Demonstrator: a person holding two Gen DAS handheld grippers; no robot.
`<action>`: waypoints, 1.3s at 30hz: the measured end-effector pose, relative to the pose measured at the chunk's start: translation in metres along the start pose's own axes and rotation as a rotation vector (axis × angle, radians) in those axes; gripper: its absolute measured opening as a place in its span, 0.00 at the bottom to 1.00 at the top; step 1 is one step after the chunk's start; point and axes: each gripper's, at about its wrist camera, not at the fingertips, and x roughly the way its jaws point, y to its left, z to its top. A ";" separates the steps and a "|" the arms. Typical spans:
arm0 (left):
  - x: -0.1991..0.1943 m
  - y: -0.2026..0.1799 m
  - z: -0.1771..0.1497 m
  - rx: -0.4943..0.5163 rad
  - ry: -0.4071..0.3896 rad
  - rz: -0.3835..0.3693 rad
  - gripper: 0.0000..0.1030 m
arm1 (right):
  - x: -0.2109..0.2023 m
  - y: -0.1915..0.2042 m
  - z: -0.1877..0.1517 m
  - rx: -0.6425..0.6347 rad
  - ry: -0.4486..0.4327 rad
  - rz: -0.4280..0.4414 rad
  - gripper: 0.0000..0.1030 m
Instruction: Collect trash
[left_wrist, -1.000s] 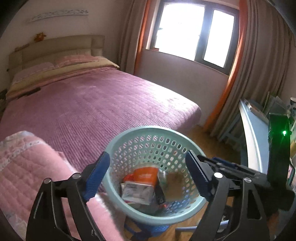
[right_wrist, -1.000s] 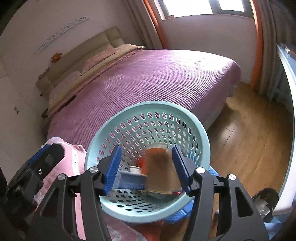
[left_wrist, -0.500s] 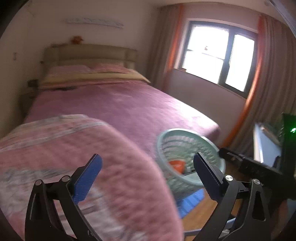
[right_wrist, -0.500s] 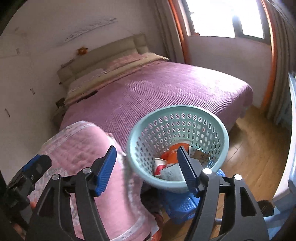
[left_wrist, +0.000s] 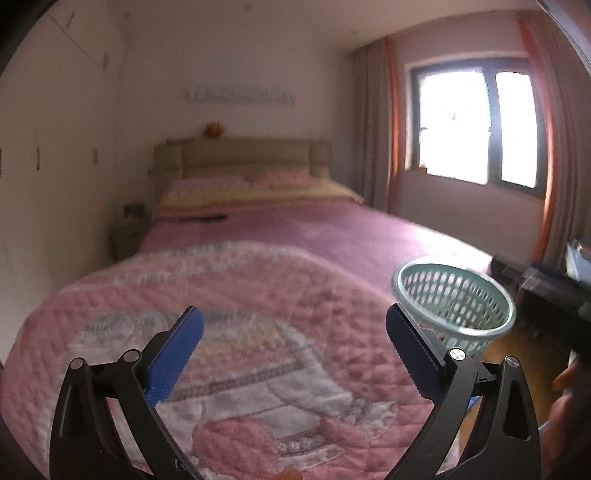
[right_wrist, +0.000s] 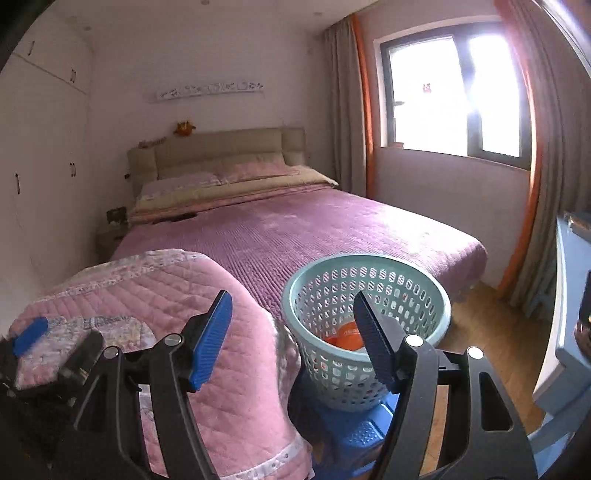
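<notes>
Right wrist view shows your right gripper (right_wrist: 291, 325) spread and empty above the mint perforated basket (right_wrist: 369, 325) on a blue stool (right_wrist: 354, 428) beside the bed, your left gripper (left_wrist: 295, 343) likewise spread; its orange wrapper (right_wrist: 345, 338) looks light and crushable, so pinch an edge gently

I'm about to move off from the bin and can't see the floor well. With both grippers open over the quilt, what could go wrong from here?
1. The pale green perforated plastic basket sits on a small blue plastic stool, close to the right hand-held gripper; a swing could topple it, spilling the orange wrapper.
2. The pink quilted blanket lies under the open left hand-held gripper; its fingers could snag the fabric.
</notes>
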 end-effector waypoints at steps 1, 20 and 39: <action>-0.002 -0.002 0.001 0.013 -0.014 0.013 0.93 | 0.000 0.001 -0.003 -0.002 0.005 -0.001 0.63; 0.009 0.004 -0.003 -0.018 0.055 0.004 0.93 | -0.001 0.002 0.000 -0.017 0.014 -0.013 0.63; 0.011 0.006 -0.004 -0.034 0.073 0.002 0.93 | -0.003 0.004 0.001 -0.014 0.022 0.017 0.63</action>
